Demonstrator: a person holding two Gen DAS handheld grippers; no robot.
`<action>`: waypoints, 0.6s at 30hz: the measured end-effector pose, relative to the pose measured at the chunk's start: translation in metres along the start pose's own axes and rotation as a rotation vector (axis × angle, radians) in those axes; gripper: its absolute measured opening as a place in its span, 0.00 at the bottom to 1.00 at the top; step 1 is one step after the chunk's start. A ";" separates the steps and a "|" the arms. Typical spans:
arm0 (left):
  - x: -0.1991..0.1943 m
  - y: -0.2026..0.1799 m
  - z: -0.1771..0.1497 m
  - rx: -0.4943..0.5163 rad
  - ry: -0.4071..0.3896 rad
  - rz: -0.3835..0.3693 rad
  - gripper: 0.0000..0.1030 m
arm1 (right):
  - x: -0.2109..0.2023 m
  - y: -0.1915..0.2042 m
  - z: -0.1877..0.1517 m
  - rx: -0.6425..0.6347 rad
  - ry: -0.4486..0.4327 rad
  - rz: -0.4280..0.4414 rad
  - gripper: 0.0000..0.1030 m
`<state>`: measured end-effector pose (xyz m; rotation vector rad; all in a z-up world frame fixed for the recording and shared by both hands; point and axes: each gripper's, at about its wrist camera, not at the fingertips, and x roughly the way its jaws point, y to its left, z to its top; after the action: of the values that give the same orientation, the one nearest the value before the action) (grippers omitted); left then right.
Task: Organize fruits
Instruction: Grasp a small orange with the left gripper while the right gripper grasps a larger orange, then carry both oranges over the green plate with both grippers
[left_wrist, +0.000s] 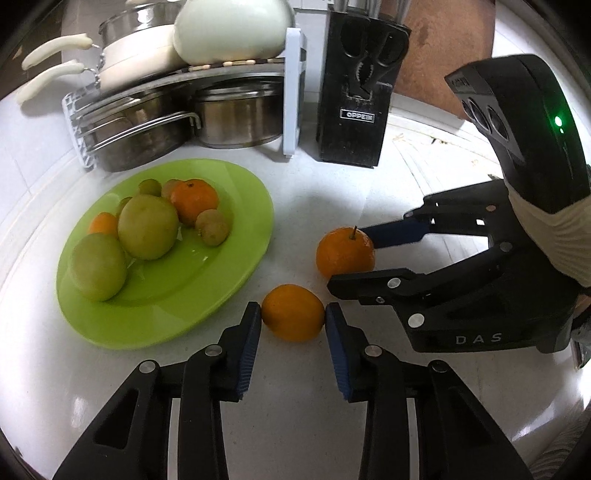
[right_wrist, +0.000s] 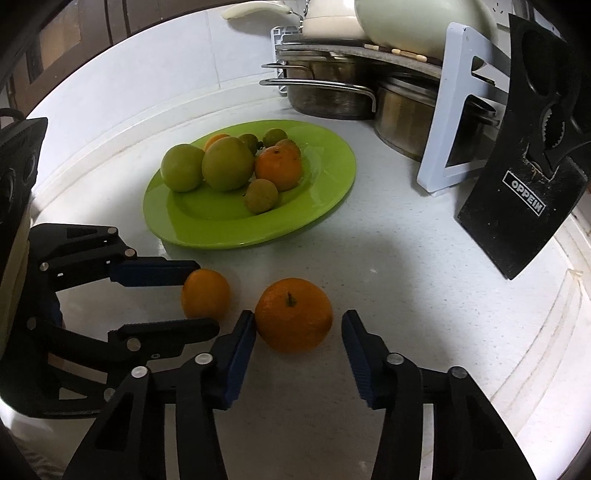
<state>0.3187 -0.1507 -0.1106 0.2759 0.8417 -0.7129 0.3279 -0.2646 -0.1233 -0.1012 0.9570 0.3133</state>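
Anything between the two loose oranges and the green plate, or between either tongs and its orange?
Nothing visible. Left tongs already flank the smaller orange; right tongs flank the stemmed orange. Bare counter lies between both oranges and the green plate, whose near half is free of fruit.

Bare counter (right_wrist: 424, 295) lane between green plate (left_wrist: 229, 273) and knife block (left_wrist: 351, 122) is passable, pot rack (left_wrist: 177, 110) walls off the back, both grippers crowd the two loose oranges
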 end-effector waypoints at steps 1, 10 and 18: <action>-0.001 0.001 -0.001 -0.009 -0.002 0.003 0.34 | 0.000 0.001 0.000 -0.001 0.000 -0.006 0.42; -0.020 0.004 -0.005 -0.073 -0.028 0.039 0.34 | -0.010 0.005 -0.003 0.030 -0.023 -0.020 0.41; -0.048 0.001 -0.008 -0.113 -0.082 0.056 0.34 | -0.040 0.013 -0.007 0.059 -0.072 -0.029 0.41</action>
<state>0.2929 -0.1240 -0.0792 0.1676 0.7900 -0.6181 0.2973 -0.2623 -0.0941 -0.0495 0.8916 0.2602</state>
